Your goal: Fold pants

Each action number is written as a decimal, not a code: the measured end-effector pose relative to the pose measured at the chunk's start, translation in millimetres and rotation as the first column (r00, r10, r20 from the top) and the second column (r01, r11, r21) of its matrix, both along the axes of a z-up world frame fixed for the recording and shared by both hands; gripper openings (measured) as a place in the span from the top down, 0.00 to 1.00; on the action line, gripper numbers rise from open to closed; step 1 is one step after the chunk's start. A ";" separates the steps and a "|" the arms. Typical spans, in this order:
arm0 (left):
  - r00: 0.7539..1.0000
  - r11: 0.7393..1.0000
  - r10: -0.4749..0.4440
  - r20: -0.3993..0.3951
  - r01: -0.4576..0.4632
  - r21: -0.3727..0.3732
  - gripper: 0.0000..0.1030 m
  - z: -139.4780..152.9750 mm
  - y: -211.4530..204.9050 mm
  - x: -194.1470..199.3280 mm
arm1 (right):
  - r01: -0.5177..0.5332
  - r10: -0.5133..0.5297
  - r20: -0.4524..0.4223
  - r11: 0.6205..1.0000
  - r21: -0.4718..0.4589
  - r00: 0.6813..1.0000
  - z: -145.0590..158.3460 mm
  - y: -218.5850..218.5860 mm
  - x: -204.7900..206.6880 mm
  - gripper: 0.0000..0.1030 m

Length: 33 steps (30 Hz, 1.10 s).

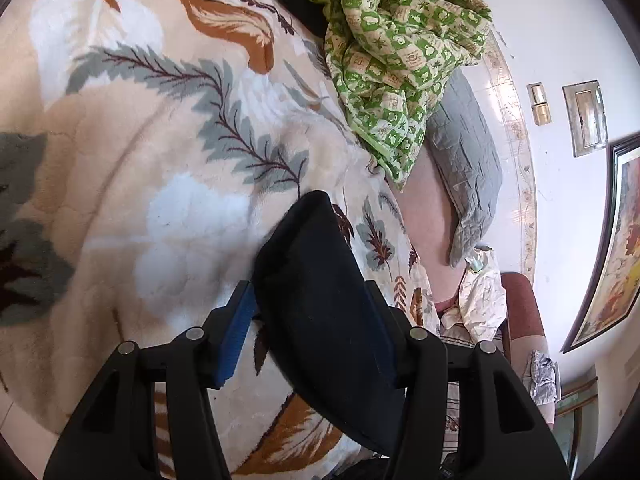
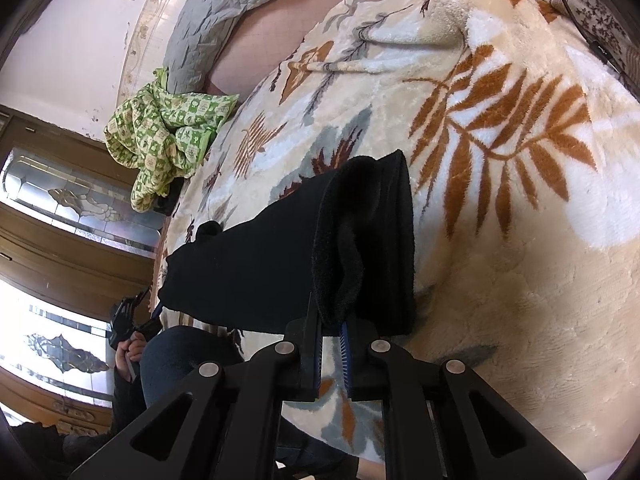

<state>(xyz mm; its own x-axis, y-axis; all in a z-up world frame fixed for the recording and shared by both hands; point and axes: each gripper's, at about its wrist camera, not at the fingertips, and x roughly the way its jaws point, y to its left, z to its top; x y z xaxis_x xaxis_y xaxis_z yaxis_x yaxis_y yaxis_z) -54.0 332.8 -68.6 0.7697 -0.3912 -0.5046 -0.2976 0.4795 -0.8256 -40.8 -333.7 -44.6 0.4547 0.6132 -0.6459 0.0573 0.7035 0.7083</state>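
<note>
Black pants [image 2: 280,264] edge-held between right tongs [image 2: 330,344] and left tongs [image 1: 316,320], over bare fleece blanket [image 2: 520,240].

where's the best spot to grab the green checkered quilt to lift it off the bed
Probably the loose corner of the green checkered quilt that hangs down past the bed's edge. It dangles free of the leaf-print blanket, so jaws coming from the open side could close across a thin layer. The bunched top is bulky and looks harder to pinch.
</note>
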 end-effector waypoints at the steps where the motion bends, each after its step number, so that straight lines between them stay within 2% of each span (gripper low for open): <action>1: 1.000 1.000 0.001 0.002 -0.001 -0.003 0.49 1.0 0.0 -1.6 | 0.002 -0.002 0.000 1.000 0.001 1.000 0.1 0.0 0.2 0.91; 15: 1.000 1.000 -0.007 -0.014 0.007 -0.030 0.49 -12.6 -2.5 13.5 | 0.003 -0.003 0.004 1.000 -0.003 1.000 -0.1 1.2 0.5 0.91; 16: 1.000 1.000 -0.005 -0.011 0.005 -0.027 0.53 -11.8 -3.2 13.0 | 0.003 -0.003 0.006 1.000 -0.002 1.000 0.3 1.4 0.5 0.92; 17: 1.000 1.000 -0.005 -0.007 0.005 -0.021 0.62 -10.7 -4.0 12.4 | 0.005 -0.005 0.009 1.000 -0.005 1.000 0.8 0.8 0.6 0.94; 18: 1.000 1.000 -0.005 -0.018 0.005 0.020 0.96 -7.5 -6.1 12.0 | 0.010 -0.010 0.014 1.000 -0.007 1.000 1.9 0.0 0.7 0.95; 20: 1.000 0.997 -0.014 -0.022 0.016 0.075 0.94 -0.8 -10.7 11.8 | 0.024 -0.023 0.039 1.000 -0.003 0.999 6.7 -1.4 0.8 0.96; 24: 0.998 0.988 -0.053 0.043 0.047 0.147 0.95 27.3 -23.0 27.8 | 0.089 -0.091 0.165 0.996 0.020 0.982 31.2 -8.2 7.0 0.96; 28: 0.993 0.985 -0.055 0.108 0.036 0.167 0.95 56.6 -28.7 50.0 | 0.148 -0.147 0.358 0.989 0.025 0.922 67.7 -7.5 19.0 0.96; 29: 0.990 0.986 -0.055 0.126 0.034 0.166 0.95 63.0 -29.5 51.9 | 0.156 -0.150 0.415 0.988 0.020 0.897 77.7 -5.1 18.1 0.96; 30: 0.988 0.984 -0.058 0.142 0.032 0.175 0.95 68.8 -30.7 51.9 | 0.158 -0.150 0.438 0.987 0.019 0.886 82.7 -4.0 17.3 0.96; 31: 0.988 0.981 -0.061 0.143 0.033 0.190 0.95 69.9 -31.8 50.7 | 0.164 -0.154 0.429 0.986 0.014 0.890 82.4 -4.2 16.1 0.96; 33: 0.992 0.977 -0.065 0.110 0.040 0.210 0.95 59.1 -31.1 47.3 | 0.166 -0.161 0.323 0.986 0.013 0.933 66.2 -7.7 18.0 0.96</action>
<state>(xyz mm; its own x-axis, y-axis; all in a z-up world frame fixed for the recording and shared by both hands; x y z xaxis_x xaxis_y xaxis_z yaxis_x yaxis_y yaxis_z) -6.7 301.7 -9.4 0.8086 -0.3291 -0.4877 -0.1760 0.6557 -0.7342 -22.8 -341.4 21.5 0.7326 0.5050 -0.4564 -0.0568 0.7136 0.6983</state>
